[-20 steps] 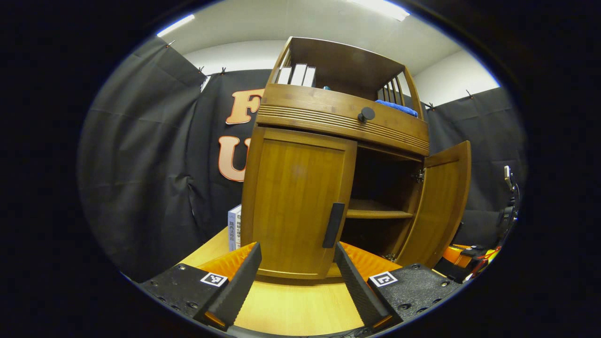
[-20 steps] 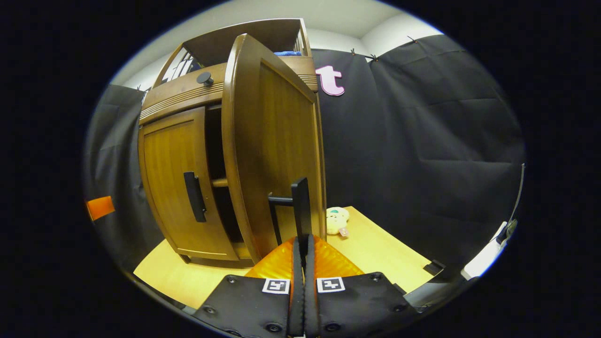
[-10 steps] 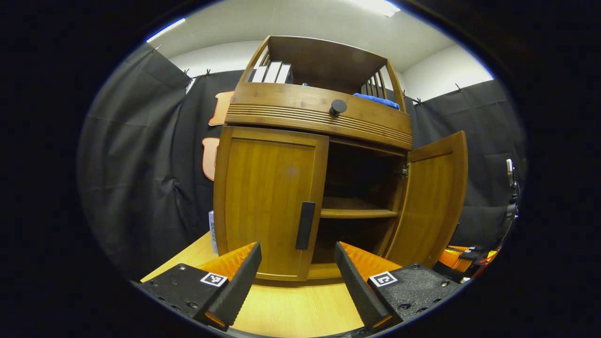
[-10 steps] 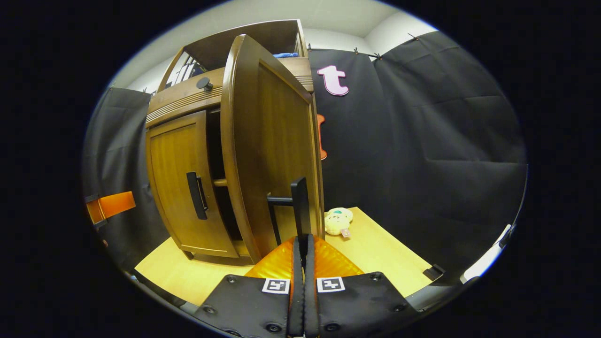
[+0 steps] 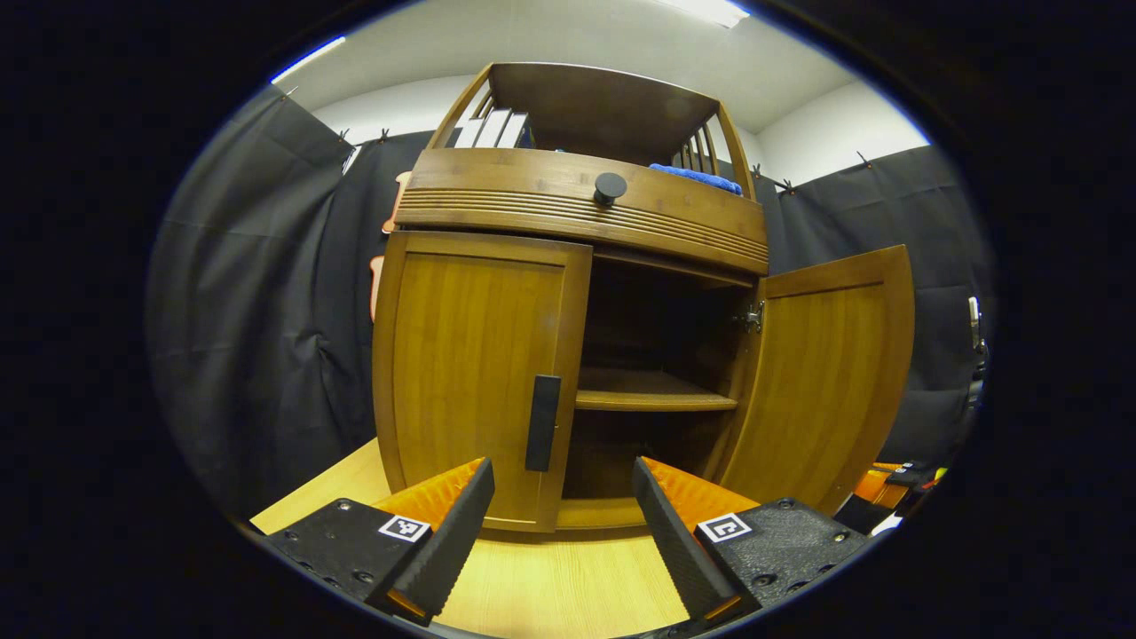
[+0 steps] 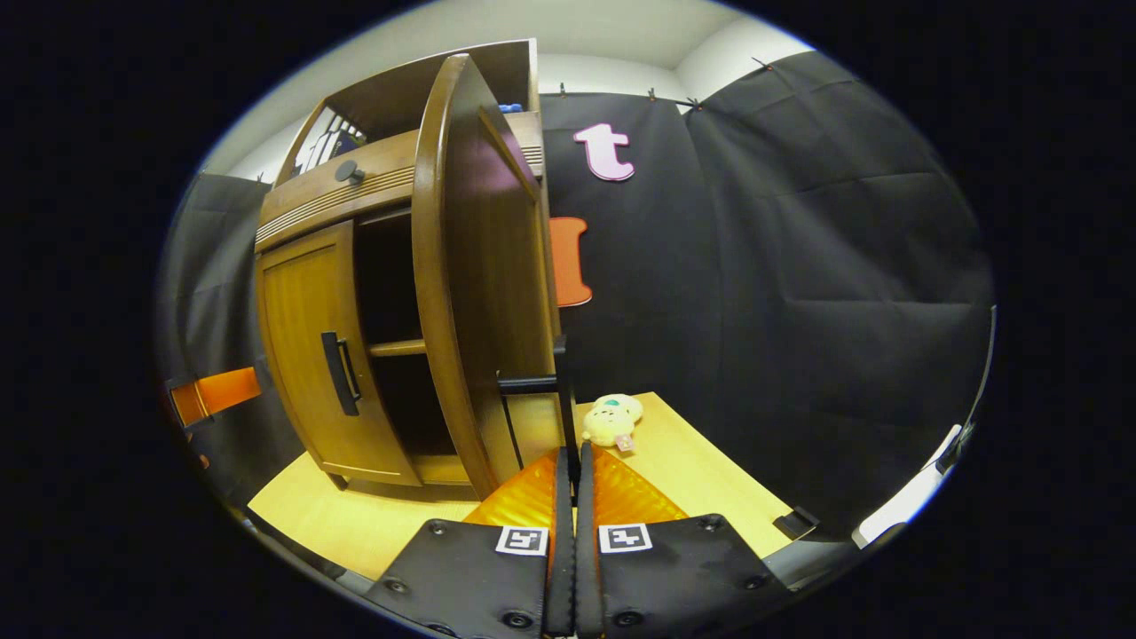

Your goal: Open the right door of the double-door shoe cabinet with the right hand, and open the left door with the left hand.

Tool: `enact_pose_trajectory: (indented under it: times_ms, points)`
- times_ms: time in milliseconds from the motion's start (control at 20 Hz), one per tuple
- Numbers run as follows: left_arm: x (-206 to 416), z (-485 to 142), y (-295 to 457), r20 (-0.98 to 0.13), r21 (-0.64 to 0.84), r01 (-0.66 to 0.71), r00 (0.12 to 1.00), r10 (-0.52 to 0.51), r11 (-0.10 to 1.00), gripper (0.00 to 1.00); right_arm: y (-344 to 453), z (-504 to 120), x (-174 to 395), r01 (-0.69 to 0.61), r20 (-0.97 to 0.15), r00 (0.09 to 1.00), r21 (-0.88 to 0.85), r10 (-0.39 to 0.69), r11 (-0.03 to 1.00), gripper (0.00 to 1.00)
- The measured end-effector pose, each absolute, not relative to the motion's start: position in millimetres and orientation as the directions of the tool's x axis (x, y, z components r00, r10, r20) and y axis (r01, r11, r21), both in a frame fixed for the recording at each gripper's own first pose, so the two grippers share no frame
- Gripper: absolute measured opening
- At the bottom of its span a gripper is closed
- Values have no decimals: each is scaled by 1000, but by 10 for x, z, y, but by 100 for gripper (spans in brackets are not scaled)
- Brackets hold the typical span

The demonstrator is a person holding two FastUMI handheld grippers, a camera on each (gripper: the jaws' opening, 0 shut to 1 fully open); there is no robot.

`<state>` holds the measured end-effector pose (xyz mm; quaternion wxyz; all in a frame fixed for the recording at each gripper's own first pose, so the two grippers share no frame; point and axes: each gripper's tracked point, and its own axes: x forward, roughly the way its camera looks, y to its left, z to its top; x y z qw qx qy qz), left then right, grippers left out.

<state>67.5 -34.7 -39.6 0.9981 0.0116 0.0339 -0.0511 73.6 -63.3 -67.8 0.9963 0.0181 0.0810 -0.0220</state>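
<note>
Wooden double-door shoe cabinet (image 5: 577, 204) stands mid-frame in your left gripper view, with its right door (image 5: 825, 373) swung wide at the right of the frame and 1 inner shelf (image 5: 652, 399) exposed. Your right gripper (image 6: 568, 461) is clamped on that door's black bar handle (image 6: 561, 399) at the bottom centre of the right gripper view, fingers pressed together around it. Your left gripper (image 5: 561, 524) hangs with its fingers spread wide, low in its own frame, short of the closed left door (image 5: 475, 373) and its black vertical handle (image 5: 542, 422).

Half the job is done, I judge — the left door remains. The handle sits just above your left finger, off the middle of the gap; close now and you may clip the door edge or miss. Pull off-axis and the cabinet could slide on the pale wooden tabletop (image 5: 568, 586) — toward the small plush toy (image 6: 611, 421) lying just beside the open door.
</note>
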Motion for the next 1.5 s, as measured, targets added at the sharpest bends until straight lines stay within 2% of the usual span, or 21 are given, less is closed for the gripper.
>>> enact_pose_trajectory:
  times_ms: [50,100,200,300,500,700,750,1000,1050,1150,1200,1250,1300,1500]
  points:
    - [684,-393,-381,-68,22,105,992,-103,994,92,-647,-686,735,36,-165,986,36,-30,999,12]
    - [695,-395,-413,-67,24,106,992,-104,994,92,-671,-680,744,30,-164,986,33,-24,999,8]
    - [712,-406,-471,-68,28,108,992,-105,994,92,-703,-666,753,16,-165,986,26,-12,1000,8]
    - [714,-424,-484,-69,39,103,993,-100,994,92,-753,-682,739,5,-168,986,37,1,999,12]
    - [789,-436,-417,-64,44,81,995,-78,996,92,-872,-681,707,-2,-175,984,44,9,999,12]
    - [908,-477,-329,-55,67,54,997,-51,996,92,-1232,-635,566,73,-163,984,36,-67,997,8]
    - [932,-489,-306,-55,68,48,997,-45,997,92,-1309,-623,518,92,-162,983,39,-84,995,12]
    - [1055,-500,-273,-48,78,36,998,-33,996,92,-1421,-615,354,147,-151,979,61,-137,987,14]
    - [1097,-481,-258,-41,81,35,999,-32,996,92,-1417,-578,321,152,-145,979,58,-143,987,8]
    - [1173,-487,-251,-35,79,29,999,-26,996,92,-1403,-572,291,151,-144,979,47,-143,987,20]
    - [1202,-492,-247,-36,74,25,999,-23,997,92,-1433,-575,265,160,-146,977,38,-153,986,10]
    - [1240,-480,-244,-32,67,22,999,-20,998,92,-1476,-575,238,169,-145,976,34,-162,985,12]
    - [1295,-473,-246,-25,63,20,1000,-18,998,92,-1477,-569,204,173,-148,975,33,-167,984,36]
    - [1531,-445,-183,-10,74,1,1000,-1,997,95,-1508,-556,128,191,-146,972,42,-183,981,48]
